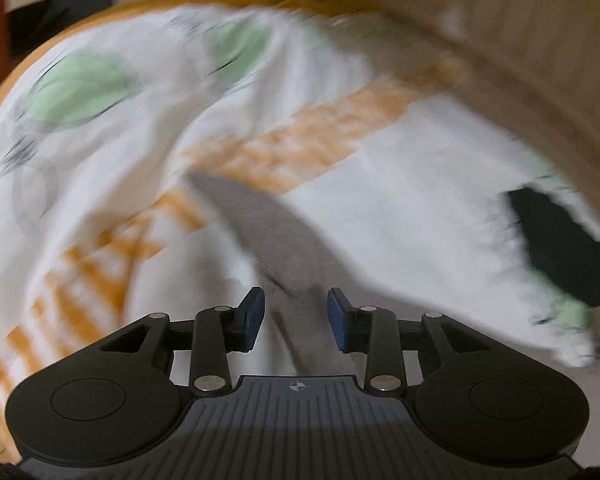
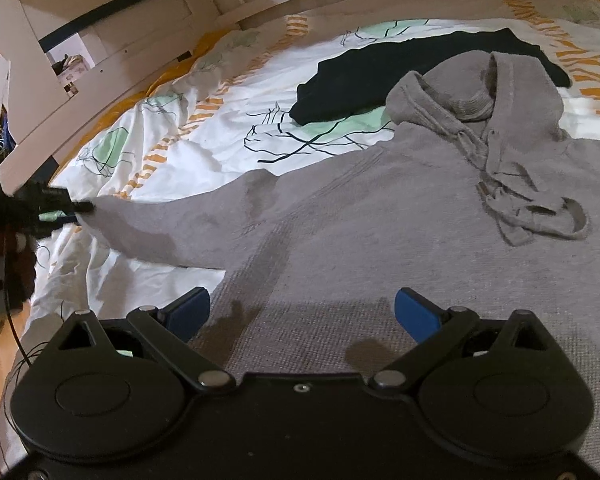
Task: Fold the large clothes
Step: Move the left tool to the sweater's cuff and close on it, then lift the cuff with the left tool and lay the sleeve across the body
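A grey hoodie (image 2: 400,216) lies flat on a bed, hood (image 2: 472,88) at the far right, one sleeve (image 2: 172,216) stretched out to the left. My right gripper (image 2: 302,312) is wide open just above the hoodie's body. My left gripper (image 1: 296,316) shows in the blurred left wrist view, jaws partly open around the grey sleeve end (image 1: 260,224); whether the pads touch the cloth is unclear. In the right wrist view the left gripper (image 2: 80,208) sits at the sleeve's cuff.
A black garment (image 2: 380,76) lies on the patterned white sheet (image 2: 180,136) behind the hoodie; it also shows in the left wrist view (image 1: 560,240). A white bed frame (image 2: 100,72) runs along the far side. Clutter and a cable sit at the left edge (image 2: 8,280).
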`<state>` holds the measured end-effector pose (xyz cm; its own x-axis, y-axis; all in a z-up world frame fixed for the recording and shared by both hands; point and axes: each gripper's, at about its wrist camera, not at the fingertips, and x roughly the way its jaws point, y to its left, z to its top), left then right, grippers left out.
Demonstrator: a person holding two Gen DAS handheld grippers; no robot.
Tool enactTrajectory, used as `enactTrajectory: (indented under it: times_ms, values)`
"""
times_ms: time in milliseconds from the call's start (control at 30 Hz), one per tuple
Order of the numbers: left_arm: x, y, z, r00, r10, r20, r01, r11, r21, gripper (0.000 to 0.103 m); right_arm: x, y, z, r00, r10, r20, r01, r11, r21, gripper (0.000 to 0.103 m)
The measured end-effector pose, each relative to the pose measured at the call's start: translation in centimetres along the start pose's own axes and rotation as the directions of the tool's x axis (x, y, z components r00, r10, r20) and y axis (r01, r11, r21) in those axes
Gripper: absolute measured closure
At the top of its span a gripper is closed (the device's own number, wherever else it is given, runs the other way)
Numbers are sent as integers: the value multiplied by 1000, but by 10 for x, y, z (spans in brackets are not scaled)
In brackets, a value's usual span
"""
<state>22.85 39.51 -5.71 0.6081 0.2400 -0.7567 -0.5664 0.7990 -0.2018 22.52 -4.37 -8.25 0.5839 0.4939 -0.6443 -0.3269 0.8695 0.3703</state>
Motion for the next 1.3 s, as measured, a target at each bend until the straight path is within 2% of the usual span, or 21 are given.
enactTrajectory:
  times_ms: [67,133,200,300,500,633,700,733,767,800,833,1033,1067,1133,1167,1200,1300]
  values:
    - [8,17,-2,1000,17,-24,-18,998,-61,70,0,1,1,1000,0,3,0,1000,-6,4]
    - [13,34,-4,999,-32,-30,28,990,-141,70,-1,1,2,1000,-1,8,1,1000,-9,4]
    - [15,34,-1,999,-37,-33,31,989,-147,70,1,1,3,1000,-4,9,4,1000,-8,4]
    - [23,21,8,999,-3,-41,0,997,-77,69,6,1,4,1000,-7,1,7,1000,-7,3]
    - [50,1,27,999,46,-27,-47,999,-2,67,12,6,2,1000,3,-17,-3,1000,-13,4]
    - [62,-19,32,997,67,-38,-63,993,98,49,17,8,1,1000,2,-29,-3,1000,-15,4]
    - [67,-25,32,996,81,-43,-75,989,128,49,19,7,1,999,1,-32,-2,1000,-11,4]
    - [67,-26,31,996,80,-38,-74,989,129,53,19,7,2,999,1,-32,-1,1000,-7,4]
    - [64,-24,30,998,62,-25,-59,991,119,73,20,6,2,999,2,-32,-2,1000,-5,4]
    - [62,-21,29,999,28,-16,-26,994,102,85,20,6,2,1000,3,-30,-3,1000,-3,4]
    - [59,-17,27,1000,-15,-11,16,997,74,93,20,6,3,1000,3,-26,-3,1000,-3,4]
    - [31,2,26,997,-51,63,51,999,-3,94,23,8,11,1000,-14,21,14,999,-28,4]
    - [25,7,26,996,-52,76,53,999,-14,94,25,9,14,999,-17,32,19,999,-43,6]
    - [15,16,26,995,-37,88,38,999,-13,94,32,13,20,999,-22,38,26,996,-89,30]
    - [14,19,26,996,-34,85,35,999,-10,94,38,16,24,999,-27,36,31,992,-120,47]
    - [13,23,25,997,-28,76,29,1000,-10,94,44,19,27,999,-34,41,40,988,-148,53]
    - [17,35,22,999,-31,45,33,998,-50,94,67,29,37,998,-18,52,28,979,-200,59]
